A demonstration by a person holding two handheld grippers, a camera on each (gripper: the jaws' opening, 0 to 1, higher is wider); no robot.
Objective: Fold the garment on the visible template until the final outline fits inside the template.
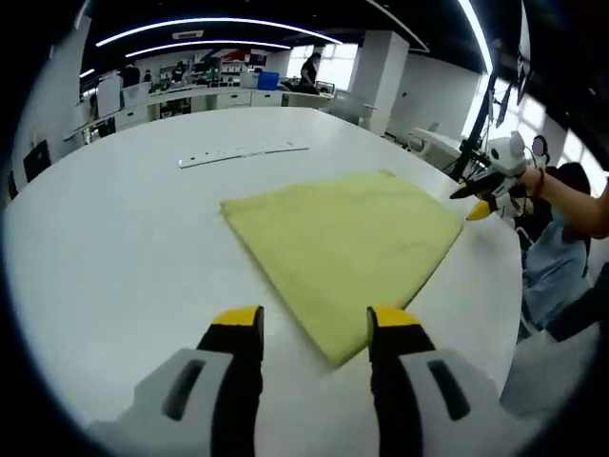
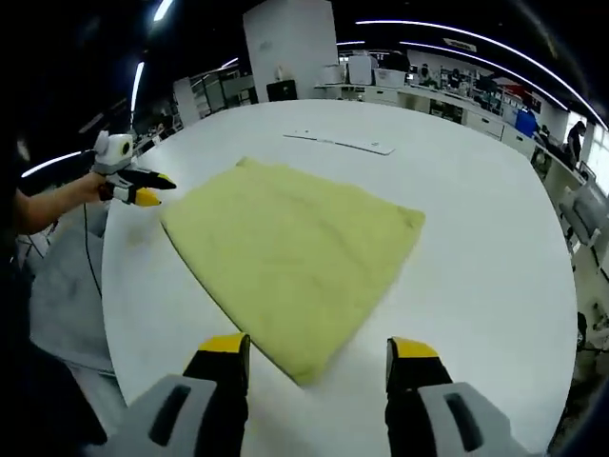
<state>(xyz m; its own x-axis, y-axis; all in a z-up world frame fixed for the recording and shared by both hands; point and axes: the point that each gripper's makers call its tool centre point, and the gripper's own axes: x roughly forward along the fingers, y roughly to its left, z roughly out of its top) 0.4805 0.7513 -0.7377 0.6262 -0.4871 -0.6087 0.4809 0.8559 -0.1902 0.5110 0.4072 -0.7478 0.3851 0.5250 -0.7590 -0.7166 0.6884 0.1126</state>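
We note both the left hand-held gripper (image 1: 314,333) and the right hand-held gripper (image 2: 318,364) spread wide, pinching nothing, each poised just short of the folded yellow-green cloth garment (image 1: 347,243) lying flat on the round white surface (image 1: 124,238).

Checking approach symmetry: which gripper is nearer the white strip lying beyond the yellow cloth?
Too close to call. Left gripper and right gripper hang open at opposite corners of the yellow cloth; the white strip lies past the cloth from both.
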